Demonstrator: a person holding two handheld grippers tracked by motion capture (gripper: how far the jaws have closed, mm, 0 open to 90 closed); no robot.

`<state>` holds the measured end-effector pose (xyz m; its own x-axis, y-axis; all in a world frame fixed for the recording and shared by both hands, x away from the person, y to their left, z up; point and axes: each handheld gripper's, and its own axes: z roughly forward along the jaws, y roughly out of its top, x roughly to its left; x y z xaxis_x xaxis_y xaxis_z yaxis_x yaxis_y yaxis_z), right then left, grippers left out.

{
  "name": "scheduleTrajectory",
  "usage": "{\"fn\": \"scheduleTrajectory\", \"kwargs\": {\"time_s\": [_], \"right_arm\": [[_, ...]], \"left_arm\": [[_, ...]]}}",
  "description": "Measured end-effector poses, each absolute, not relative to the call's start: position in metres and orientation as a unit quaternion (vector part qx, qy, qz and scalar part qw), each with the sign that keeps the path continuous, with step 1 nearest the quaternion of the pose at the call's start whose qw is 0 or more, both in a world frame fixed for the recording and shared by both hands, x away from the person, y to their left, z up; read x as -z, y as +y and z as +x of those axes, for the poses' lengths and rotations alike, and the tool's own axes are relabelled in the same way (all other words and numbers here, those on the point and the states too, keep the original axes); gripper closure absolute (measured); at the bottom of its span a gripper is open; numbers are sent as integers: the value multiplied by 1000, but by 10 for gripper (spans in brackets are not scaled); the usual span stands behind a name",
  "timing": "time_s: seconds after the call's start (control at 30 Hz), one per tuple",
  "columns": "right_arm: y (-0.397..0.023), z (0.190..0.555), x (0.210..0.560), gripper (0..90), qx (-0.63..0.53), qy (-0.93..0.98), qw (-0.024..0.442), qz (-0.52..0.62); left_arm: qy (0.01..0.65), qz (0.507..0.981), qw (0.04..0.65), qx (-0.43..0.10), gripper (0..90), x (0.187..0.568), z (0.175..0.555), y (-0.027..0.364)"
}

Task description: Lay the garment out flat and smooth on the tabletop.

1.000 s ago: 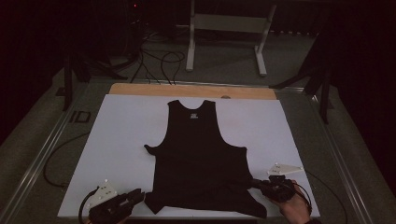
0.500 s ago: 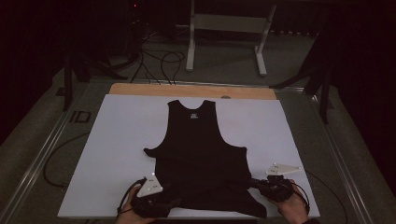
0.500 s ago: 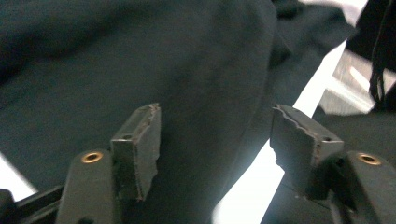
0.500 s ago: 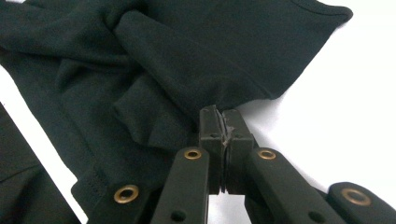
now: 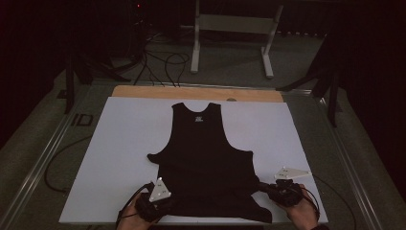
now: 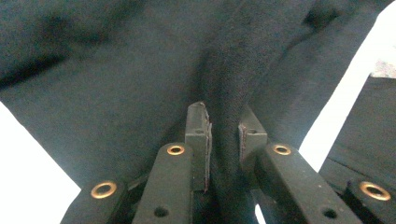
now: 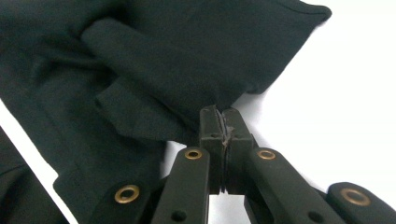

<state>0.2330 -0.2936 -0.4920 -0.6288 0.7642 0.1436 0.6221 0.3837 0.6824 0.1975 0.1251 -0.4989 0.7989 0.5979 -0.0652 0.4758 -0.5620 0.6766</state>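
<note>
Near edge of the white table cover (image 5: pixel 119 143): 2 hand-held grippers sit on the 2 near corners of a black tank top (image 5: pixel 203 153) laid flat. The left gripper (image 5: pixel 160 203) is at the near-left corner of the garment; in the left gripper view its jaws have just been closing, with a fold of black cloth standing between them (image 6: pixel 223 140), and a narrow gap remains, so the pads look to be pinching the fold rather than meeting. The right gripper (image 5: pixel 265 186) is at the near-right corner, jaws drawn fully together; in the right gripper view the pads (image 7: pixel 223 123) bite the edge of a bunched fold at the garment's side. The person's hands (image 5: pixel 301 211) enter from the near edge. Key relation: the tank top's long axis runs near to far, hem end toward the person, neck and white label (image 5: pixel 197 118) at the far end, shoulder straps just short of the wooden strip (image 5: pixel 143 92) beyond the cover. Both grippers therefore lie at the near end of that axis, 1 on each side, roughly equally close to the cloth, so neither hand has the advantage. Judgement: with both near corners gripped, the coming move would carry the near end along the axis toward the far end, both hands travelling together to keep the edge square. Farther off, on the floor: a white frame stand (image 5: pixel 230 24) and loose cables (image 5: pixel 163 60).
</note>
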Motion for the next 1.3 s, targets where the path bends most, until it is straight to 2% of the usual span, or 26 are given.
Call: {"fn": "scheduleTrajectory", "kwargs": {"time_s": [0.37, 0.5, 0.57, 0.67, 0.7, 0.73, 0.8, 0.9, 1.07, 1.17, 1.3], "right_arm": [[-303, 236, 491, 895, -337, 816, 118, 454], [-302, 237, 493, 893, -333, 818, 117, 454], [-296, 237, 493, 844, -338, 822, 118, 443], [-293, 234, 490, 704, -356, 820, 129, 429], [-293, 234, 490, 704, -356, 820, 129, 429], [-293, 231, 486, 617, -372, 812, 143, 426], [-292, 227, 483, 582, -383, 810, 147, 419], [-288, 221, 481, 577, -401, 813, 139, 400], [-261, 203, 488, 641, -414, 850, 87, 313], [-250, 199, 494, 642, -406, 869, 59, 276], [-242, 200, 501, 622, -380, 886, 56, 258]], "left_arm": [[294, 874, 386, -27, 796, 493, 182, 151], [298, 872, 388, -28, 779, 494, 183, 151], [311, 867, 389, -30, 773, 498, 192, 149], [323, 863, 388, -28, 764, 503, 205, 147], [323, 863, 388, -28, 761, 503, 205, 147], [331, 859, 389, -30, 747, 504, 213, 145], [338, 855, 391, -31, 713, 505, 220, 144], [347, 851, 392, -31, 663, 506, 227, 144], [367, 837, 405, -36, 541, 507, 238, 149], [375, 830, 410, -49, 468, 504, 239, 154], [386, 825, 404, -77, 421, 502, 241, 162]]}}
